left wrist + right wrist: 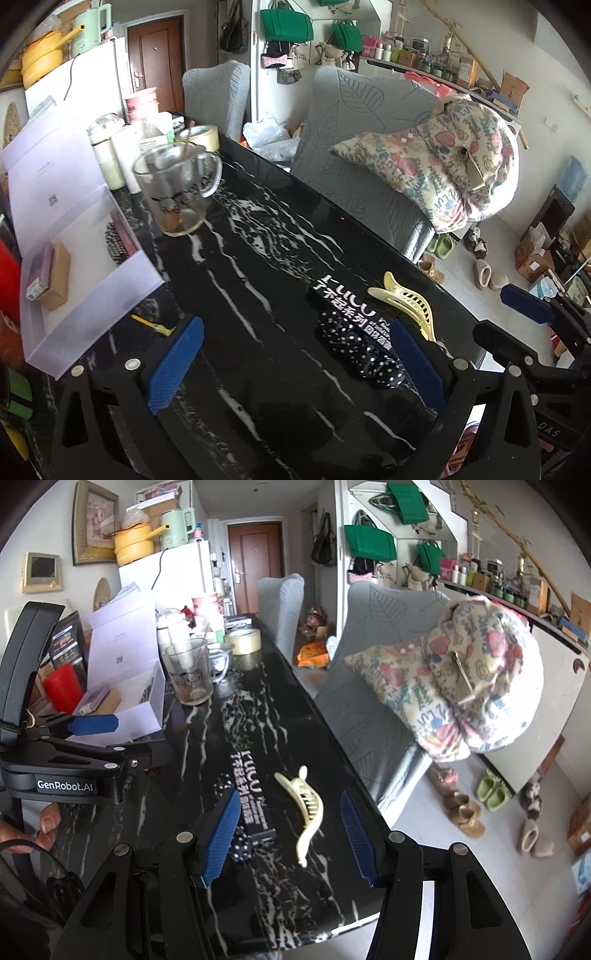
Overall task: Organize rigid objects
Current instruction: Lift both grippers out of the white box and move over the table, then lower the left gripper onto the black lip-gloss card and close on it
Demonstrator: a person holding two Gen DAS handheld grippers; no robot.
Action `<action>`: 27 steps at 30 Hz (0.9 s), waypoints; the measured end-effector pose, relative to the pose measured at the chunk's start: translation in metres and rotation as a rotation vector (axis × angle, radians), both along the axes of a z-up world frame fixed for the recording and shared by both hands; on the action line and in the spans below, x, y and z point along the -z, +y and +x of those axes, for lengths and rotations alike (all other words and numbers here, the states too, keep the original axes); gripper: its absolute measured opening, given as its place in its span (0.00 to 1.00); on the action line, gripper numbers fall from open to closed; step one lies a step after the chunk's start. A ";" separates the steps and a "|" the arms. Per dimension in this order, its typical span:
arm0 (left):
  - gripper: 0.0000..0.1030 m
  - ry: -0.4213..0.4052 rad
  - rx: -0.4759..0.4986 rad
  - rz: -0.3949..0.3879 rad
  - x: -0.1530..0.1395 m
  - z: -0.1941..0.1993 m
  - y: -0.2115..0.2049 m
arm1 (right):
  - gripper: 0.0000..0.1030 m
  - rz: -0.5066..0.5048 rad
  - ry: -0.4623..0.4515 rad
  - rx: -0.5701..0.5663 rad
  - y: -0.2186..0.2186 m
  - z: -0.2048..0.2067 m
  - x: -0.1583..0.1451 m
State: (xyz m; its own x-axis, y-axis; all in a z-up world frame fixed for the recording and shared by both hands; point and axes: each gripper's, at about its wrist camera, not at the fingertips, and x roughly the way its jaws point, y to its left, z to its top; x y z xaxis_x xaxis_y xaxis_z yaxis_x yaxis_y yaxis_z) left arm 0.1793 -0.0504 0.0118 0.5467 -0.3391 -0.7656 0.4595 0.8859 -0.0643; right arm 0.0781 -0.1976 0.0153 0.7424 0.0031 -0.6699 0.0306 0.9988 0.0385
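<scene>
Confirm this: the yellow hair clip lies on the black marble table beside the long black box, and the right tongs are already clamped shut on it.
Wrong about the grip. In the right wrist view the right tongs stand open, their pads clear of the yellow hair clip. The clip does lie on the black marble table beside the long black box.

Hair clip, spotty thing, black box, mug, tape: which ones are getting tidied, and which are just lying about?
Likely for tidying:
hair clip
spotty hair thing
black box
white open box

Just lying about:
glass mug
tape roll
patterned cushion
</scene>
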 end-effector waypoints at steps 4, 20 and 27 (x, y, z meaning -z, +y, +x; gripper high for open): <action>1.00 0.049 0.021 0.006 0.016 0.004 -0.016 | 0.55 0.020 0.024 0.010 -0.013 0.004 0.014; 0.84 0.118 0.106 0.040 0.051 0.023 -0.068 | 0.55 0.087 0.080 0.021 -0.041 0.020 0.047; 0.84 0.179 0.057 0.106 0.072 0.042 -0.075 | 0.55 0.099 0.092 0.035 -0.051 0.023 0.054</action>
State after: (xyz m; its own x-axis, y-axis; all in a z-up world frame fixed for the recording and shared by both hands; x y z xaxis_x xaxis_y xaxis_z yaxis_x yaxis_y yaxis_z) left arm 0.2213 -0.1253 -0.0606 0.3808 -0.2777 -0.8820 0.4987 0.8649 -0.0570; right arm 0.1013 -0.2490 -0.0389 0.6785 0.0477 -0.7330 0.0730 0.9886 0.1319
